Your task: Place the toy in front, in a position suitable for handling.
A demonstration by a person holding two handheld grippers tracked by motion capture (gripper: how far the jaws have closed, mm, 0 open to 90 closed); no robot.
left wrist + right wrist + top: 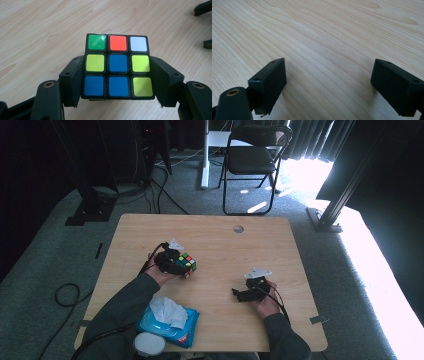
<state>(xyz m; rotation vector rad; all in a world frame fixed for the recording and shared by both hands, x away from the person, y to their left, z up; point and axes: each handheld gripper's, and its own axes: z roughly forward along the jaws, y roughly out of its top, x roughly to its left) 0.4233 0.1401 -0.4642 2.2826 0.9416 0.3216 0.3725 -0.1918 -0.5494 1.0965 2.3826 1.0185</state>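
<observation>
**Left tool has the cube, right one's free**

Nearest us on the bench (210,330) sits a pack of wipes (169,321) with a white lid (149,343) beside it. Further out, our left tool (181,262) is clamped on the puzzle cube (117,67), jaws pressing its two opposite sides. The right tool (240,293) sits wide open with nothing between its jaws, well apart, and the cube lies to its left, so we reckon that hand reaches across next. The left gripper view shows the cube's sticker colours; the high view shows the chair (252,157) beyond.
</observation>
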